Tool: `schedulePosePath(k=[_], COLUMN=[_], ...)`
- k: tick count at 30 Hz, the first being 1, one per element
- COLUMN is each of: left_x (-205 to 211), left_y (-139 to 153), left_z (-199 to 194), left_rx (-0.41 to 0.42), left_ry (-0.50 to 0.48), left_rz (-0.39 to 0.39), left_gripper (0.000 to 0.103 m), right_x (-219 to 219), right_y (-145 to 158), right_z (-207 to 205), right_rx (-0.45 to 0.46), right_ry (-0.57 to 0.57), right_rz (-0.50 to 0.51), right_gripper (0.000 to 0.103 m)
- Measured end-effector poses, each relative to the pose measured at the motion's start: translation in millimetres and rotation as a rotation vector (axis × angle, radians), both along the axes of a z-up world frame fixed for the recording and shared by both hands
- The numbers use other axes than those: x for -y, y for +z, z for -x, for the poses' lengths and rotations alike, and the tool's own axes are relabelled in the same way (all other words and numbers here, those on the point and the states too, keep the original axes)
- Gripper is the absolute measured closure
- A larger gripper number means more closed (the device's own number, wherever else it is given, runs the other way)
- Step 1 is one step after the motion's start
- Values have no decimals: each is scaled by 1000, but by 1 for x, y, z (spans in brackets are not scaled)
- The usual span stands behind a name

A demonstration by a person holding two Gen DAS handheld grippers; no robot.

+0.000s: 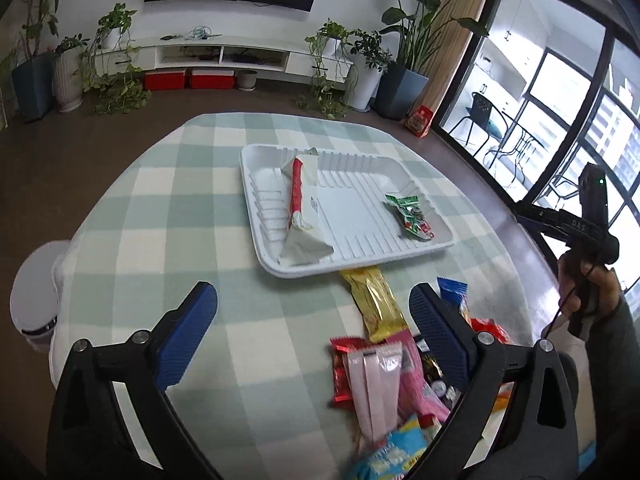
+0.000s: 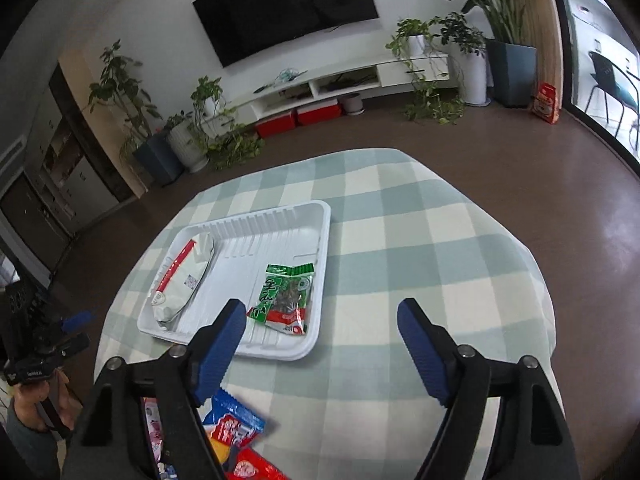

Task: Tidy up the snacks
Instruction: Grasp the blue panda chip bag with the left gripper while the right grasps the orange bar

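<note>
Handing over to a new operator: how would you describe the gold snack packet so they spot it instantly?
Find the white tray on the checked tablecloth. At its near edge, the gold packet pokes out from under the rim toward the snack pile. It is the only long, shiny gold wrapper; its neighbours are red, pink and blue.

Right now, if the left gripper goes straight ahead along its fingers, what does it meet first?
Probably the near rim of the white tray. The open left gripper points over bare checked tablecloth; the gold snack packet lies just right of that line. Depth is uncertain.
</note>
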State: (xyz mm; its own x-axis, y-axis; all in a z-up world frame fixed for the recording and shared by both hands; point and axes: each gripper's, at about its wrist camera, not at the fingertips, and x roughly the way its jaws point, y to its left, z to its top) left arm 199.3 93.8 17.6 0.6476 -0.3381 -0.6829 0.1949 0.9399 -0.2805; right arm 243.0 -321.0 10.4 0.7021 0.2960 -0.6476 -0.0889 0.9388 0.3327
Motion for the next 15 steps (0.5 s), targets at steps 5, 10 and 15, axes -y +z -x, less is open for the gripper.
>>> schedulePosePath(k=[5, 10, 15], left_x=[1, 25, 51], left_y=[-11, -26, -51], left_z=[70, 134, 170], left_rx=[13, 29, -83], left_ry=[14, 14, 38], left_rz=[15, -12, 28], left_gripper=[0, 0, 0], right_x=[11, 3, -33], right_y=[-12, -27, -45], right_z=[75, 147, 189], right_rx=[25, 51, 18], right_ry=[-47, -70, 17], right_rz=[-46, -109, -174], right_gripper=[12, 8, 8])
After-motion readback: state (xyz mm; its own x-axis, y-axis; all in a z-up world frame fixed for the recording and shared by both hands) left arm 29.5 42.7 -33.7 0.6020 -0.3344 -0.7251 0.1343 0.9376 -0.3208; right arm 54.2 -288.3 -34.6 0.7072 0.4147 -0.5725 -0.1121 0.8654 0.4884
